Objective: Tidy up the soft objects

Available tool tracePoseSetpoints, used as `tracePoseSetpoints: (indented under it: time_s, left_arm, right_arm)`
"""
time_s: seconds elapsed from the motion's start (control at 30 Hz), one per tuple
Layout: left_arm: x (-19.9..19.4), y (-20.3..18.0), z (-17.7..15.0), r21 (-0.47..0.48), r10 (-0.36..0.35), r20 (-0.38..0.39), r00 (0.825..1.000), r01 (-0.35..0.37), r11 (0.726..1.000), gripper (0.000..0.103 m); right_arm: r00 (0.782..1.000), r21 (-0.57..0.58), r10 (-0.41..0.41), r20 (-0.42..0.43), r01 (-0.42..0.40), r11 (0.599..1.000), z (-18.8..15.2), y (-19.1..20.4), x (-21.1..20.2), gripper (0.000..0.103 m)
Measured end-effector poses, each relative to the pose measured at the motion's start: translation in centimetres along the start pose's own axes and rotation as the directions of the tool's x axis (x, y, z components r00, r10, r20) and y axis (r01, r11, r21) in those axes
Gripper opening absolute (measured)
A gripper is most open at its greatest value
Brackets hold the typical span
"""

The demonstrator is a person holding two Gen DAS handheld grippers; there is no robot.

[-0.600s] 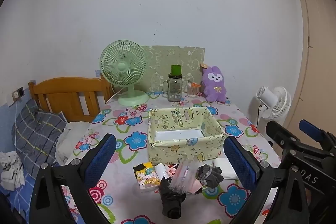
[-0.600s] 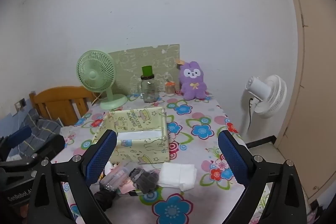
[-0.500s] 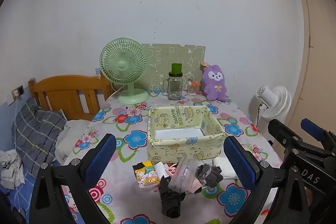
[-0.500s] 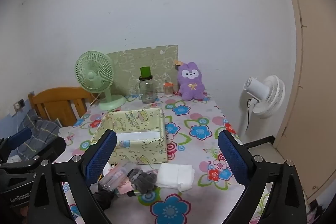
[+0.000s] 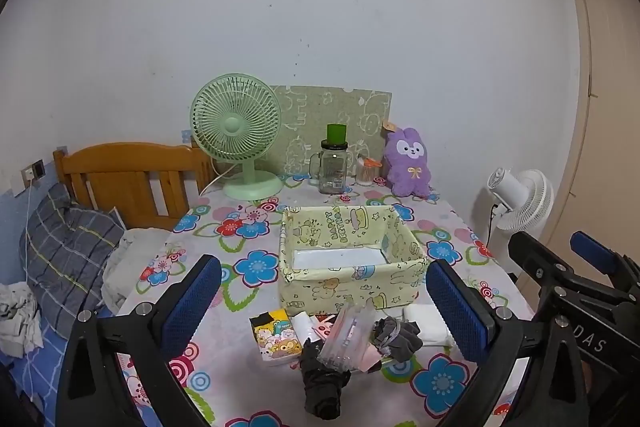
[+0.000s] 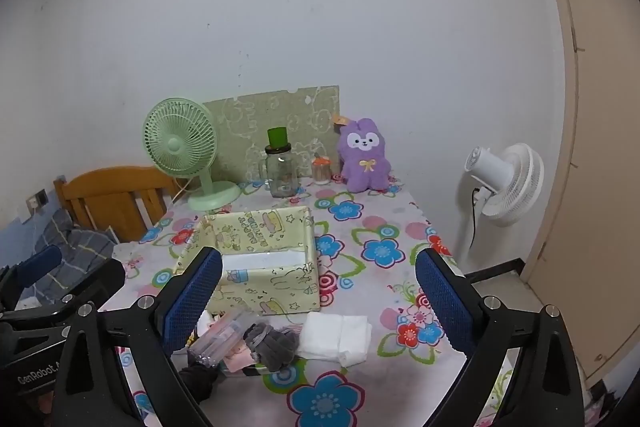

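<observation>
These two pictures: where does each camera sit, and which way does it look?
Left wrist view: on the left claw, looking forward and slightly down over the flowered table at the yellow fabric box; its own open blue pads frame the view, the right claw at the right edge.
Right wrist view: on the right claw, facing likewise from further right; the left claw shows at left.
Shared: box, green fan, purple plush, grey socks.

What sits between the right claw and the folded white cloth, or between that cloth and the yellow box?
Nothing visible. The right claw hangs open above the white cloth, and the yellow box stands open-topped just behind it.
</observation>
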State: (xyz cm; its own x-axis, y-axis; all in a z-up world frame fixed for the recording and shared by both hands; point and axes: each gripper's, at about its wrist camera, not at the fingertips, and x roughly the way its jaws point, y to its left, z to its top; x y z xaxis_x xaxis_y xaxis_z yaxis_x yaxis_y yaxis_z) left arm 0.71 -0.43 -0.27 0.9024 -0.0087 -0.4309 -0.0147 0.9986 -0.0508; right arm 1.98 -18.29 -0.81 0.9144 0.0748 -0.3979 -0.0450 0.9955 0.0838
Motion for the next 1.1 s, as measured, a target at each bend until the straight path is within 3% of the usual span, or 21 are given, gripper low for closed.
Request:
tracePoseSetpoints:
  time_s: [1.1]
  left_arm:
    - [1.1, 0.9, -0.3, -0.024, 0.015, -0.023, 1.000, -0.015, 1.000, 0.103]
  right_arm:
    - [1.000, -0.017, -0.006, 0.002, 0.006, 1.000, -0.1, 0.4, 0.3, 0.099]
